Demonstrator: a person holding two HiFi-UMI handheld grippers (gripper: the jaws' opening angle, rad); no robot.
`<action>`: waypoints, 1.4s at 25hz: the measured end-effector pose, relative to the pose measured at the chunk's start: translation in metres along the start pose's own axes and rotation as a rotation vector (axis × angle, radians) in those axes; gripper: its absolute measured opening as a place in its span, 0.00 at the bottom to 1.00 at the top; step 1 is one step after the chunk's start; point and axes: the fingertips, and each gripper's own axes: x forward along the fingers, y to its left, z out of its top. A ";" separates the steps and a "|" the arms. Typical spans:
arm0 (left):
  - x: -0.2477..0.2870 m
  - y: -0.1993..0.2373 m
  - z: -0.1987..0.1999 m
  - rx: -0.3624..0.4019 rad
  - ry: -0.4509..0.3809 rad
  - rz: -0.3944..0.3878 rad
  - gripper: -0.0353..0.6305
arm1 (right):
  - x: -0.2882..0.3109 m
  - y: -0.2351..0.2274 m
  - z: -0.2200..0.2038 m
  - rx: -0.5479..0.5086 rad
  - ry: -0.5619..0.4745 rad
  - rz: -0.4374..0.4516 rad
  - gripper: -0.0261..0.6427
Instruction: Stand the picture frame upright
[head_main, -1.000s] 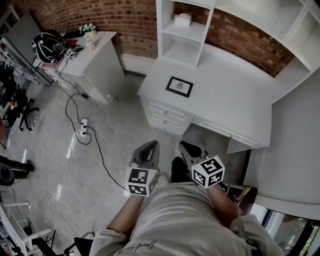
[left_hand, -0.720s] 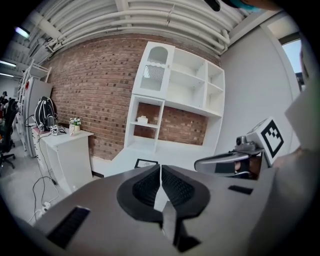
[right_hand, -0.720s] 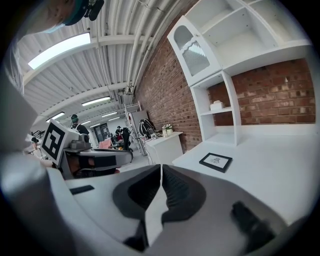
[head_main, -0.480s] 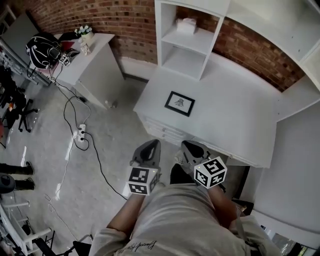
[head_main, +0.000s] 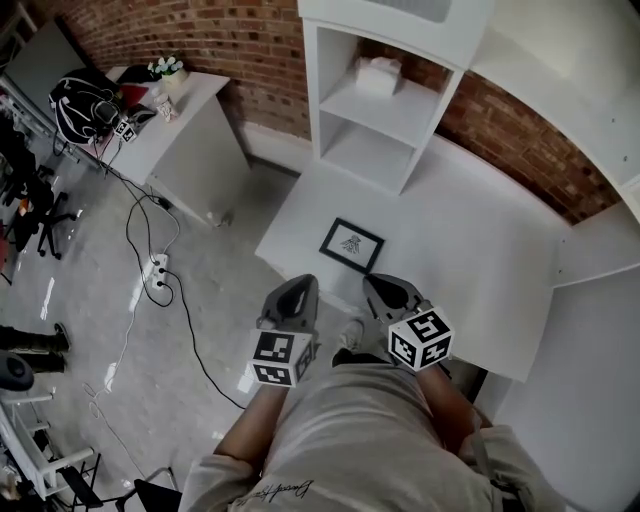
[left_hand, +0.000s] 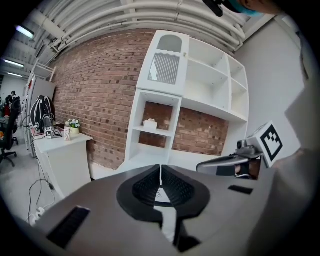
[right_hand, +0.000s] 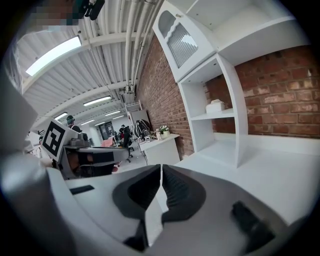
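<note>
On the white counter (head_main: 480, 250), near its front edge, the picture frame (head_main: 352, 245) lies flat, so the left gripper (head_main: 298, 290) and right gripper (head_main: 378, 290), both pressed together and empty, should spread before pinching its edge.

Picture frame (head_main: 352, 245) lies flat on the worktop (head_main: 470, 260), near its front left corner. Shelf unit (head_main: 385, 150) stands behind it, a box (head_main: 378, 75) on its shelf. Left claw (head_main: 298, 296) and right claw (head_main: 385, 292) are side by side before the frame.
</note>
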 end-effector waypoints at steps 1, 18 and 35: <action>0.008 0.001 0.004 0.000 -0.002 0.008 0.09 | 0.004 -0.007 0.003 -0.002 0.001 0.008 0.08; 0.084 -0.004 0.030 0.017 0.017 0.026 0.09 | 0.017 -0.087 0.022 0.036 -0.017 0.034 0.08; 0.143 0.027 0.015 0.092 0.158 -0.115 0.09 | 0.050 -0.127 0.010 0.132 0.031 -0.136 0.08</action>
